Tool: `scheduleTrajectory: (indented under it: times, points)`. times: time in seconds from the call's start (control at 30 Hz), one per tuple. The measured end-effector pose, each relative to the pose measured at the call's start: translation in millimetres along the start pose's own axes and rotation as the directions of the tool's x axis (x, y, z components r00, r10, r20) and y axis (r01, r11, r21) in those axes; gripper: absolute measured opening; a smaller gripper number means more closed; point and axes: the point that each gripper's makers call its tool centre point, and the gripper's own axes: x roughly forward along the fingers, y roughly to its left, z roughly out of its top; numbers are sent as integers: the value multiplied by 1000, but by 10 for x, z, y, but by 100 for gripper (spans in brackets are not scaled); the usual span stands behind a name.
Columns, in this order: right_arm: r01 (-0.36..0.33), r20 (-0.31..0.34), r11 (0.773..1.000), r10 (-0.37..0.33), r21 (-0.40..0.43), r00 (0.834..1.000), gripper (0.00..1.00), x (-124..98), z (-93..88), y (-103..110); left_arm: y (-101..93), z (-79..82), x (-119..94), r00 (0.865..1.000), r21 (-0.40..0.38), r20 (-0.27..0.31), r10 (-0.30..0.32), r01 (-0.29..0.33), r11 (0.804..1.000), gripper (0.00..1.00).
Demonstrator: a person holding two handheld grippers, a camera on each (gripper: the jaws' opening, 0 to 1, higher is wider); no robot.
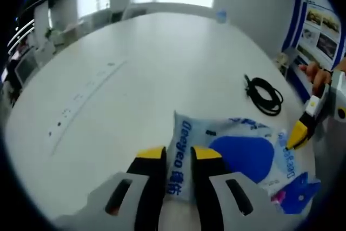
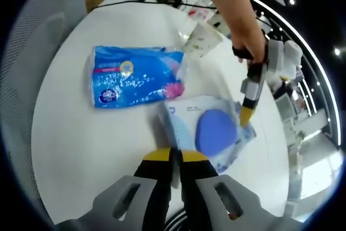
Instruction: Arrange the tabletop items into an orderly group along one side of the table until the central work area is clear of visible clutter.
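Observation:
A clear mask pack [image 1: 238, 152] with a blue mask inside and "Deeyeo" print lies on the white table [image 1: 151, 74]. My left gripper [image 1: 179, 155] is open, and the pack's near edge lies between its yellow-tipped jaws. My right gripper [image 1: 297, 133], held by a hand, reaches the pack's opposite edge. In the right gripper view the mask pack [image 2: 211, 128] lies just ahead of my right gripper [image 2: 175, 158], which is shut with its tips at the pack's near corner. The left gripper [image 2: 247, 113] touches the far edge. A blue tissue pack [image 2: 135, 77] lies to the left.
A coiled black cable [image 1: 265, 96] lies beyond the mask pack. The blue tissue pack's corner [image 1: 297, 196] pokes out beside it. A small clear wrapper [image 2: 203, 39] lies past the tissue pack. A mesh chair [image 2: 43, 36] stands at the table's edge. Socket plates [image 1: 81, 96] run along the tabletop.

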Motion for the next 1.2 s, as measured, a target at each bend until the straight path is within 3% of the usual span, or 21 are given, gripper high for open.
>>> scheduleTrajectory:
  times: [0.27, 0.57, 0.7, 0.77, 0.8, 0.83, 0.9, 0.93, 1.0, 1.03, 1.07, 1.13, 1.17, 1.2]
  points:
    - [25, -25, 1000, -24, 12, 999, 5, -19, -88, -63, -11, -25, -27, 1000, -8, 0, 7, -7, 1000, 0]
    - [89, -76, 987, -80, 131, 994, 10, -73, -287, -183, 58, -60, -79, 998, -67, 10, 69, -68, 995, 0]
    - [138, -91, 931, -114, 337, 989, 12, -181, -327, -263, 96, -68, -104, 995, -98, 12, 103, -101, 990, 0]
    - [165, -83, 862, -143, 480, 986, 13, -263, -324, -329, 105, -78, -119, 994, -116, 16, 112, -110, 987, 0]
    - [164, -84, 838, -141, 520, 986, 14, -281, -322, -330, 105, -78, -125, 993, -118, 19, 115, -112, 987, 0]
    - [169, -95, 791, -140, 588, 986, 15, -297, -341, -330, 107, -83, -132, 993, -122, 18, 121, -118, 986, 0]
    - [189, -126, 717, -140, 671, 982, 16, -317, -392, -334, 118, -91, -148, 991, -129, 17, 132, -129, 983, 0]
    - [194, -137, 668, -138, 718, 981, 18, -318, -411, -330, 128, -98, -159, 990, -135, 16, 141, -138, 981, 0]
    - [192, -139, 529, -138, 827, 981, 19, -321, -434, -327, 142, -109, -176, 988, -140, 14, 152, -149, 979, 0]
    - [189, -135, 507, -141, 841, 981, 20, -318, -431, -333, 139, -113, -188, 988, -144, 16, 154, -150, 978, 0]
    - [182, -133, 452, -138, 873, 981, 22, -310, -441, -326, 136, -119, -197, 988, -150, 17, 156, -152, 977, 0]
    - [193, -155, 362, -131, 912, 979, 25, -287, -497, -319, 140, -133, -209, 986, -151, 13, 166, -162, 975, 0]
    - [201, -164, 336, -136, 920, 977, 26, -278, -520, -330, 136, -139, -214, 985, -150, 12, 170, -167, 975, 0]
    - [202, -172, 285, -130, 937, 977, 27, -257, -533, -322, 134, -141, -218, 985, -150, 11, 174, -170, 974, 0]
